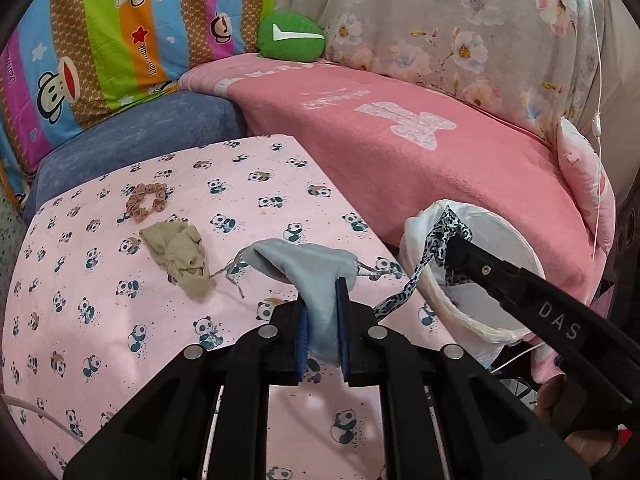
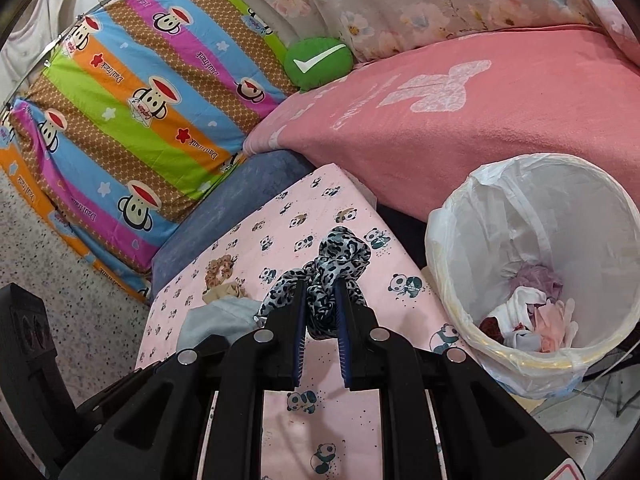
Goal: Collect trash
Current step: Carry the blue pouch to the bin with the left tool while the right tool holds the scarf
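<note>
My left gripper is shut on a pale grey cloth pouch and holds it just above the panda-print table. My right gripper is shut on a leopard-print fabric scrunchie; in the left wrist view the scrunchie and its tail hang at the near rim of the white-lined trash bin. The bin holds several crumpled scraps. A beige cloth wad and a brown scrunchie lie on the table to the left.
A pink blanket covers the sofa behind the bin. A blue cushion, a striped cartoon quilt and a green round pillow lie beyond the table. A speckled floor lies to the left.
</note>
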The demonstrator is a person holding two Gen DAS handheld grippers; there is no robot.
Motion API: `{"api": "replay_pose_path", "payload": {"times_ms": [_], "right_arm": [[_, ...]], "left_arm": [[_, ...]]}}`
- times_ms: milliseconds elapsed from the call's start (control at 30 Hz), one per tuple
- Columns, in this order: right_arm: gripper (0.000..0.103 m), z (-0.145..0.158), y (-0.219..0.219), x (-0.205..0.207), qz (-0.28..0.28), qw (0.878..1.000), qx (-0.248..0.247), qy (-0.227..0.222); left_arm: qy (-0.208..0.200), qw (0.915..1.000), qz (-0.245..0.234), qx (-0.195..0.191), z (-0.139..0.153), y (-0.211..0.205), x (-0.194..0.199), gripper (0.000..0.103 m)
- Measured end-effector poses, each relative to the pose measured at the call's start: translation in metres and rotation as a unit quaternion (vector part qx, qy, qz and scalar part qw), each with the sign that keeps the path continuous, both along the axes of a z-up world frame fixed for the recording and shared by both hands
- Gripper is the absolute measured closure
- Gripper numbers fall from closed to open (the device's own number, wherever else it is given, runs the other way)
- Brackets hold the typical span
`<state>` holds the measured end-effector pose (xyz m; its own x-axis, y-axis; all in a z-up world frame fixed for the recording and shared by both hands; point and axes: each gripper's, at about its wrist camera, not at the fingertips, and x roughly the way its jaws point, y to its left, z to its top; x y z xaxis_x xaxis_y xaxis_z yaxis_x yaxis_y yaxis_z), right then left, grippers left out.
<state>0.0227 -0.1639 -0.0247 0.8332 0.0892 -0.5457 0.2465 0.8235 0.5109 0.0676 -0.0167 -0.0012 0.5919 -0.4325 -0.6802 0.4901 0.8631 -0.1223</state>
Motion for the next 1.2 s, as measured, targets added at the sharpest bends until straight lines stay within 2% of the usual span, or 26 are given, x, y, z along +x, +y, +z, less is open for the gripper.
{"api": "replay_pose_path", "payload": {"times_ms": [433, 800, 1033, 1200], "right_arm": [[0.089, 0.013, -0.039, -0.031, -0.032, 0.999, 0.003, -0.021], [0.089, 0.016, -0.054, -0.044, -0.039, 0.999, 0.009, -0.03], [0.089, 0.028, -0.056, -0.05, -0.038, 0.998, -0.004, -0.043], [0.089, 0.034, -0.062, -0.054, -0.044, 0.998, -0.011, -0.044]], "left_arm": [[-0.025, 0.9985, -0.049, -0.007, 0.024, -0.05, -0.018, 0.091], [-0.063, 0.9962, -0.051, -0.033, 0.068, -0.056, -0.018, 0.091], [-0.084, 0.9927, -0.07, -0.051, 0.095, -0.066, -0.024, 0.091], [-0.089, 0.9911, -0.086, -0.049, 0.096, -0.078, -0.031, 0.091]]}}
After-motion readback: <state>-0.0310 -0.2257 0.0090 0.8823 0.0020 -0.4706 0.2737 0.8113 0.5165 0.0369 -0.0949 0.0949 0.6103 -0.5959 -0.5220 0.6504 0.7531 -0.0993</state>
